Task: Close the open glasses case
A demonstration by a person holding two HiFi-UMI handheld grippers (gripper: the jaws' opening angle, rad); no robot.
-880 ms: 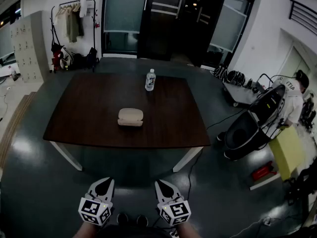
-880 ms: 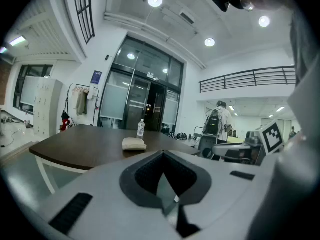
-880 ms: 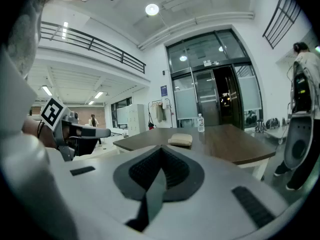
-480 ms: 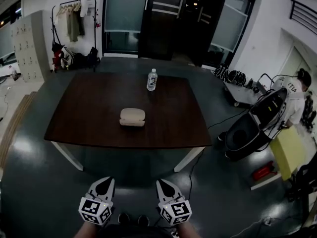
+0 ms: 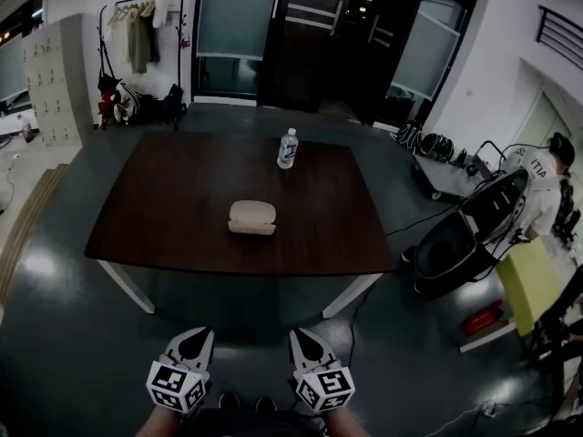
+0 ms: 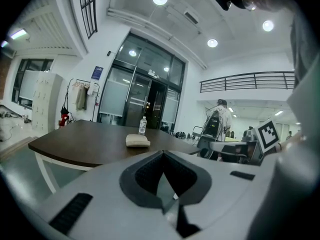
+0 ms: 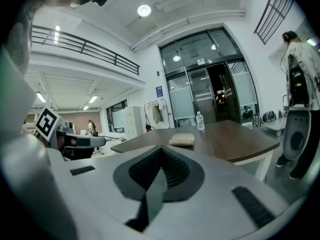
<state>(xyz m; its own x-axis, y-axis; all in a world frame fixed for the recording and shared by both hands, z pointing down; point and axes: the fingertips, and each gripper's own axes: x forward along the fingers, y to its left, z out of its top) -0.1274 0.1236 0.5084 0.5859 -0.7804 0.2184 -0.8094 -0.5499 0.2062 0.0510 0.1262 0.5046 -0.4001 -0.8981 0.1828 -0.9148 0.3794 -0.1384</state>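
The case (image 5: 252, 218) is lying near the middle of the table (image 5: 146, 217) and is being seen as a pale, rounded shell with its long side facing the near edge. From this far off, whether its lid is fully down cannot be told. A bottle (image 5: 288, 148) is standing upright beyond it, near the far edge and well apart from the case.

The left gripper (image 5: 200, 333) and the right gripper (image 5: 297, 333) are being held low and side by side at the bottom of the head view. They are over the grey floor (image 5: 73, 335), short of the table and well apart from the case, and both are being pointed toward the table. In the left gripper view the dark jaws are meeting at the tip, with nothing between them. The same is being shown in the right gripper view, where the jaws are meeting and nothing is being gripped. In both gripper views the case and the bottle are being seen far ahead on the tabletop.

Two shoe tips (image 5: 226, 400) are showing between the grippers. A coat rack (image 5: 137, 39) with hanging clothes is standing by the far wall at the left, beside pale lockers (image 5: 56, 85). At the right, a person (image 5: 545, 185) in a white top is standing beside a black cart (image 5: 469, 239), with a yellow box (image 5: 526, 280) just beside it.
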